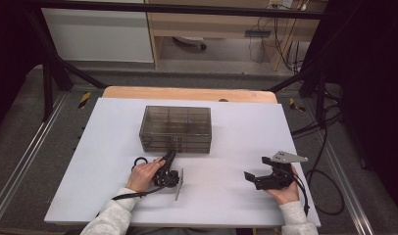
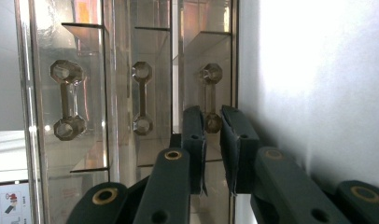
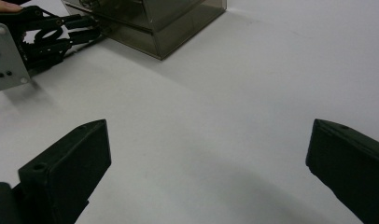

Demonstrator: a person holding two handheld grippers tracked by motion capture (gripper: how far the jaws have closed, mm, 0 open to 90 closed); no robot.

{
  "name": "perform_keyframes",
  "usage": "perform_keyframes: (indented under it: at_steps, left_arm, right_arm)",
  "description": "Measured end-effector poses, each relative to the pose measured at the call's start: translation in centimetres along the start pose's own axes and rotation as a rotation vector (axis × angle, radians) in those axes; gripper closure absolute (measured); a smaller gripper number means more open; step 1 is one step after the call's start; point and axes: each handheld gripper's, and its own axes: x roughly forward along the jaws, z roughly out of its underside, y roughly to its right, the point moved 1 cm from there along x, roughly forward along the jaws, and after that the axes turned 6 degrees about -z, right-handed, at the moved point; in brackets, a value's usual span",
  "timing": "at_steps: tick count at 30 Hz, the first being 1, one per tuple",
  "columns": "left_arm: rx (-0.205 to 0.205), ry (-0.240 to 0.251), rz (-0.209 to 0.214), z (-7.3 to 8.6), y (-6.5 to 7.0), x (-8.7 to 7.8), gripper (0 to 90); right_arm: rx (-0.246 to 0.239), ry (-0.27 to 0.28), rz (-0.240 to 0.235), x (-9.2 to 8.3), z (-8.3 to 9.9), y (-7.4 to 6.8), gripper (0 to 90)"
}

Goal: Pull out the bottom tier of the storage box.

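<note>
Drawers: 1 box, 3 handles; left hand-held gripper clamps 1 handle; right hand-held gripper wide.

A white sheet covers the desk, whose wooden edge shows along the far side at the centre of the frame. Grey carpet floor spreads on both sides, crossed by metal rails. Black frame bars run across the top. At upper left stands a white cabinet; at upper centre wooden furniture; black cables trail at right.
</note>
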Motion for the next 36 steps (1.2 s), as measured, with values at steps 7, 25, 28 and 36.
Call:
perform_keyframes:
  at_steps: [7,25,28,36]
  left_arm:
    - [0.006,-0.002,0.003,-0.1,0.0,-0.1,80.4]
    - [0.008,0.021,0.003,0.1,-0.4,-1.4,80.7]
    - [0.008,0.021,0.005,0.0,-0.4,-1.6,80.6]
    - [0.005,0.029,0.008,-0.1,-0.3,-2.1,80.5]
  right_arm:
    - [0.0,0.0,0.0,0.0,0.0,0.0,0.6]
    - [0.001,0.0,0.0,0.0,0.0,0.0,0.6]
    - [0.0,0.001,0.001,-0.1,0.0,0.0,0.6]
    - [0.0,0.001,0.0,-0.1,0.0,0.0,0.6]
